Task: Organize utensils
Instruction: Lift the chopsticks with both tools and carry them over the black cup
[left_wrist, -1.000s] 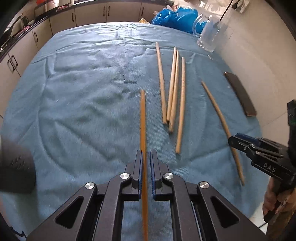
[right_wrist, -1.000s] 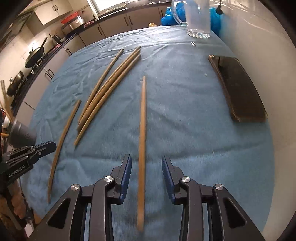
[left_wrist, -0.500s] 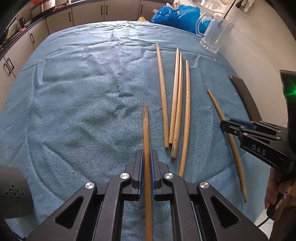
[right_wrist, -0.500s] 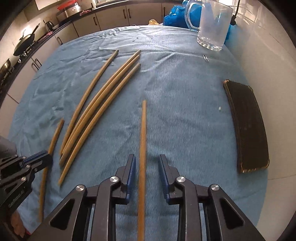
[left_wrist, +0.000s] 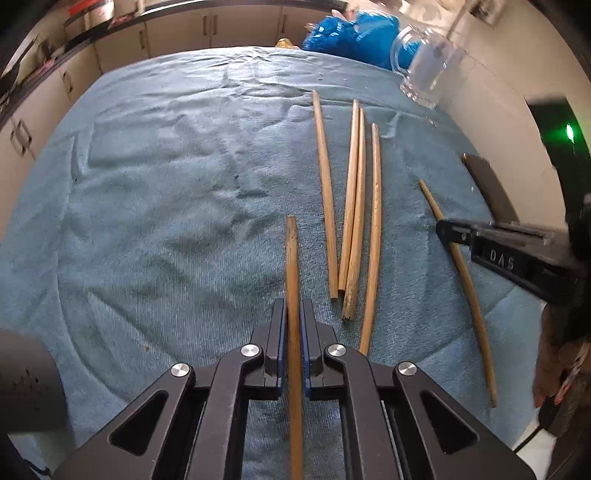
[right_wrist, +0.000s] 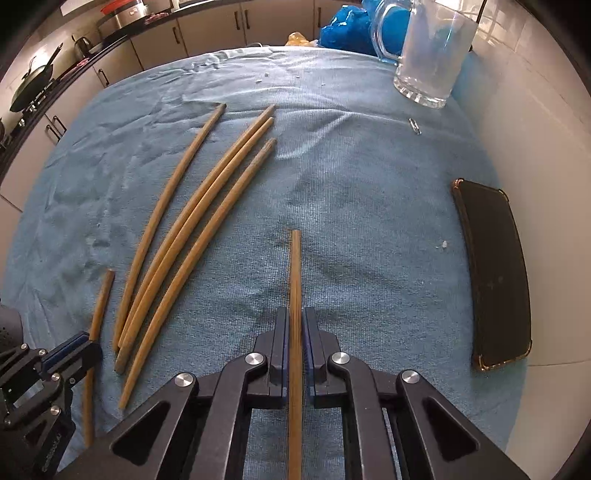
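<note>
You have each gripper, left gripper (left_wrist: 293, 314) and right gripper (right_wrist: 294, 325), clenched on one thin wooden chopstick (left_wrist: 293, 266); four brown chopsticks (right_wrist: 192, 221) lie loose centre-left, glass mug (right_wrist: 428, 55) empty upper right.

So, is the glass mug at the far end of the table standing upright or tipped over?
Upright. In the right wrist view the glass mug stands on its thick base on the blue cloth, mouth up. It looks empty.

"DAS" is printed on the right tongs (left_wrist: 448, 230)
</note>
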